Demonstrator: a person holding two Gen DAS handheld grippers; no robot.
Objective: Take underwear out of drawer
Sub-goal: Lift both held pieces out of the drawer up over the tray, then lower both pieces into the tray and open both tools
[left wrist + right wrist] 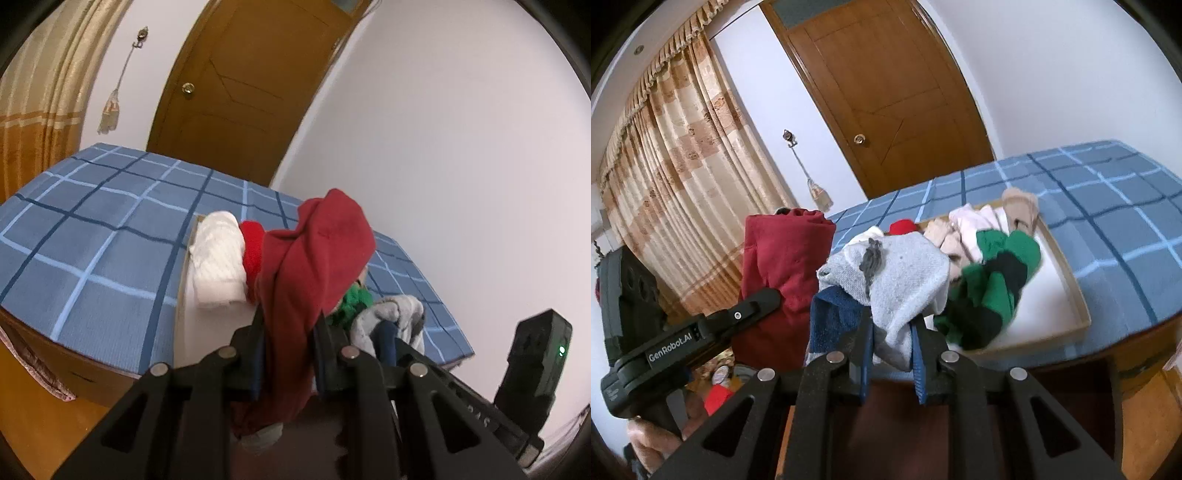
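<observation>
Dark red underwear (317, 266): clamped between the fingers of the left gripper (288, 328) and held up in the air, its cloth draped over the fingertips and hanging down between them; in the right wrist view the same garment (783, 266) stands as a red bundle to the left of the right gripper.
Grey garment (897, 280): pinched in the right gripper (890, 332), with a dark blue piece (831, 317) bunched beside it at the left finger; whether the blue piece is part of the grey one cannot be told.
Left gripper: pressed together on the red cloth.
Right gripper: pressed together on the grey cloth.
Tray (1071, 291): a shallow, wood-rimmed, white-bottomed tray lying on the bed, just beyond both grippers.
In the tray: a green-and-black striped item (993, 291), pale pink and beige pieces (975, 229), a bright red piece (903, 226); from the left wrist, a folded white cloth (218, 254) lies at its near left.
Bed (92, 236): covered in a blue checked sheet.
Backdrop: a wooden door (886, 92), white walls, a beige patterned curtain (672, 162).
Person: a hand (646, 439) grips the left gripper's handle at the lower left of the right wrist view.
</observation>
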